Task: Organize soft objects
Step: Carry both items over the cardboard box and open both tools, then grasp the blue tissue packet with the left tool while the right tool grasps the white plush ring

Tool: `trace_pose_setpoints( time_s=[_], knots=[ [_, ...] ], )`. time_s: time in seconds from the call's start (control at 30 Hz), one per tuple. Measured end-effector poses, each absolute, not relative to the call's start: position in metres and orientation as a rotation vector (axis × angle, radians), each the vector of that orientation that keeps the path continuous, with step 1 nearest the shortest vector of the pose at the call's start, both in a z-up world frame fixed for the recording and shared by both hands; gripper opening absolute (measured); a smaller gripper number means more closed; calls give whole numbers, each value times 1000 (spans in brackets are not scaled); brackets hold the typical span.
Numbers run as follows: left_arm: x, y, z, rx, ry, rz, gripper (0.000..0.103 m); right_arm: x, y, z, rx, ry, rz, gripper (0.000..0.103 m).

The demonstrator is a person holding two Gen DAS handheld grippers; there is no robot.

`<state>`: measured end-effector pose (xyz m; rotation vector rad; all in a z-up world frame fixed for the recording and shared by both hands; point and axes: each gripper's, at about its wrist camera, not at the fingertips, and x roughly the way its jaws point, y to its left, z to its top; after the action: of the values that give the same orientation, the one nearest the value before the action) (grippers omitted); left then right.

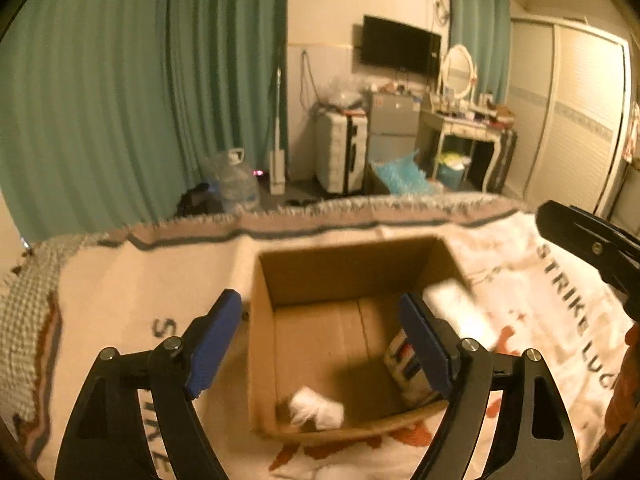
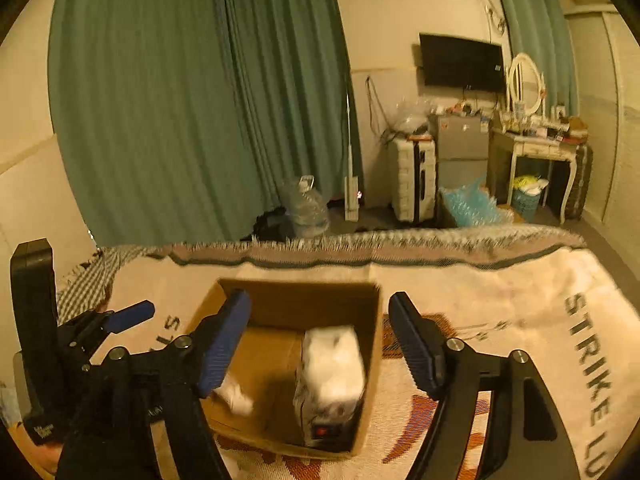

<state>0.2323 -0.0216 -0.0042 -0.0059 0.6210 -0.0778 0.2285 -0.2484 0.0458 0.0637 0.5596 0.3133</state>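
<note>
An open cardboard box [image 1: 264, 340] [image 2: 372, 344] sits on a cream blanket printed "STRIKE LUCK". Inside it a white tissue pack [image 1: 456, 312] [image 2: 332, 376] leans against the right wall, blurred. A small crumpled white soft item [image 1: 316, 406] [image 2: 236, 396] lies at the box's near left corner. My left gripper [image 1: 320, 344] is open and empty above the box. My right gripper [image 2: 320, 344] is open and empty above the box. The right gripper's body shows at the right edge of the left wrist view [image 1: 592, 248]; the left gripper shows at the left of the right wrist view [image 2: 132, 316].
The blanket [image 1: 120, 288] [image 2: 500, 300] covers a bed with a fringed far edge. Another white item [image 1: 332, 472] lies on the blanket in front of the box. Beyond stand green curtains, a suitcase [image 1: 340, 152], a water jug [image 1: 236, 180] and a dressing table [image 1: 464, 128].
</note>
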Motion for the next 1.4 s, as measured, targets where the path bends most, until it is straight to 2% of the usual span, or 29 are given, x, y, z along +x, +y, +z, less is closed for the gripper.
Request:
trace_pose_setpoints(
  time_s=[0.13, 0.2, 0.3, 0.43, 0.53, 0.77, 0.97, 1.23, 1.33, 1.4],
  knots=[
    [197, -16, 48, 15, 544, -74, 83, 196, -255, 94, 56, 515, 313, 81],
    [172, -12, 75, 11, 508, -70, 93, 173, -255, 122, 39, 495, 311, 87],
    [142, -2, 103, 2, 466, -60, 94, 141, -254, 153, 23, 472, 313, 94],
    [100, 5, 115, -2, 463, -47, 94, 89, -252, 181, -4, 455, 310, 97],
    [72, 11, 105, 7, 474, -37, 94, 56, -250, 178, -24, 472, 297, 99],
    [46, 16, 37, 3, 593, -57, 94, 15, -240, 98, -32, 623, 289, 99],
    [45, 7, -20, 18, 677, -29, 94, 15, -227, 18, -102, 746, 262, 99],
    [54, 4, -81, 13, 793, 0, 94, 27, -220, -49, -76, 860, 277, 97],
    [55, -4, -98, 21, 829, -11, 94, 33, -217, -72, -80, 898, 296, 90],
    [56, -9, -108, 37, 853, -18, 94, 38, -215, -85, -72, 932, 303, 79]
  ],
)
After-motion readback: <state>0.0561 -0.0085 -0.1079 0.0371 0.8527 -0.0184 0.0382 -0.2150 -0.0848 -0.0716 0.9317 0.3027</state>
